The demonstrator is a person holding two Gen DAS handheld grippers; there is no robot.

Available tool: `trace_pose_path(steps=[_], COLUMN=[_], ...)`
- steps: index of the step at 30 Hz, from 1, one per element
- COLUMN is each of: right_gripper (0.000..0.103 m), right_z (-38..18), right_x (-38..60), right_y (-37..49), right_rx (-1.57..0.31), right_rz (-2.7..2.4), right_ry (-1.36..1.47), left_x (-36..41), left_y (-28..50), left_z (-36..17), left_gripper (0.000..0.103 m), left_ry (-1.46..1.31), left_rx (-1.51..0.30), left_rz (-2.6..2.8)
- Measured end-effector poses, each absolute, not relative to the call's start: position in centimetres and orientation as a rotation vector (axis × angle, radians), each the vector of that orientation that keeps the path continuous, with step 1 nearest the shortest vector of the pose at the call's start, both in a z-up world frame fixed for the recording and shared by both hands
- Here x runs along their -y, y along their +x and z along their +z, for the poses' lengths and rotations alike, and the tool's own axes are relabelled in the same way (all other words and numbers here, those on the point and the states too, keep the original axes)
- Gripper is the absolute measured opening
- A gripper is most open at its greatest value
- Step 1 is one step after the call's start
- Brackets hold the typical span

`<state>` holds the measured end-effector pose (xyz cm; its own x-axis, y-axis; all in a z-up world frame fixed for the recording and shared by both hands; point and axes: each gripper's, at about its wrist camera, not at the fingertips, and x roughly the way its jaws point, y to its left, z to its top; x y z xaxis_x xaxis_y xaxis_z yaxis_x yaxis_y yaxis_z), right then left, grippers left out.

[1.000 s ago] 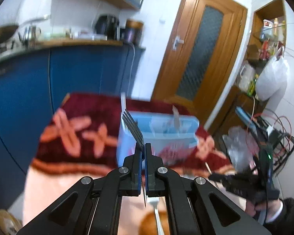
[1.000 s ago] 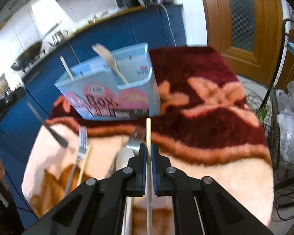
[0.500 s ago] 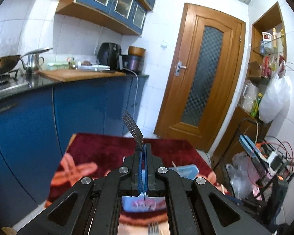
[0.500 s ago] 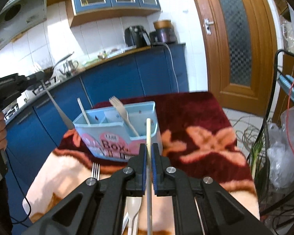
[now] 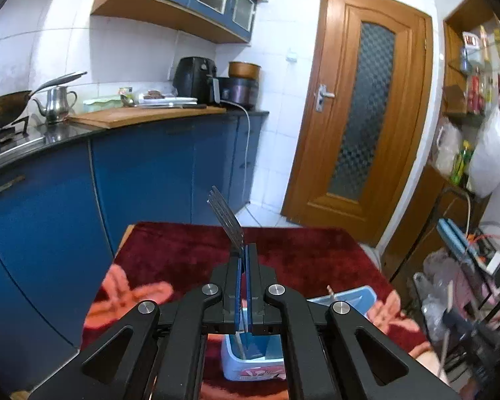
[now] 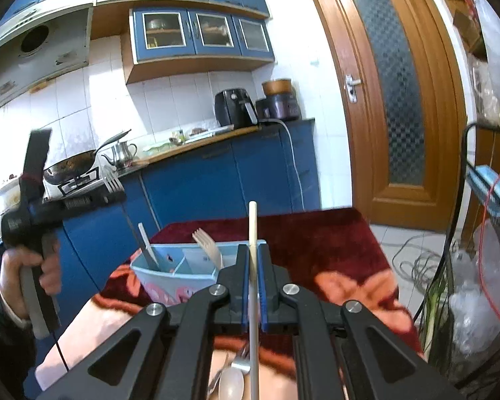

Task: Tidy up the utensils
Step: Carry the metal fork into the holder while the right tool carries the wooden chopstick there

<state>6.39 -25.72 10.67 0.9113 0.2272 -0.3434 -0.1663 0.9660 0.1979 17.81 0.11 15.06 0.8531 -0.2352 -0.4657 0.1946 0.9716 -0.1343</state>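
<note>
My left gripper [image 5: 244, 250] is shut on a metal fork [image 5: 225, 215], tines up, handle hanging down into the light-blue utensil box [image 5: 250, 365] right below it. The left gripper also shows in the right wrist view [image 6: 111, 195], above the box's left end. My right gripper [image 6: 253, 250] is shut on a pale chopstick [image 6: 252, 230] that points up and forward, just in front of the box [image 6: 170, 275]. The box holds a white utensil [image 6: 146, 245] on the left and a pale plastic fork [image 6: 210, 246] in a middle compartment.
The box stands on a table covered with a dark red and peach flowered cloth [image 6: 316, 243]. More cutlery, a spoon and a fork [image 6: 235, 371], lies on the cloth under my right gripper. Blue kitchen cabinets [image 5: 150, 180] stand behind, a wooden door [image 5: 360, 126] to the right, cables and bags at far right.
Both grippers have risen and tilted up, so the kitchen fills the views. The left gripper has carried the fork over the box, its handle now inside. The right gripper still holds the chopstick.
</note>
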Motion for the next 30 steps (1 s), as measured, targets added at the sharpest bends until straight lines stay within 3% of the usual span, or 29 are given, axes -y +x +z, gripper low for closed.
trace_pose_path(steps=[21, 30], right_gripper=[0.007, 0.007], right_z=[13.3, 10.8], right_x=[23.4, 23.0], right_y=[15.0, 18.6], right_rx=[-0.175, -0.223], right_rz=[0.183, 0.158], right_ry=[0.203, 0.205], left_x=[1.8, 2.0], left_y=[19.3, 19.7], left_z=[9.5, 8.6], left_gripper=[0.002, 0.002], left_ry=[-0.012, -0.005], left_rx=[-0.582, -0.584], left_rz=[-0.290, -0.296])
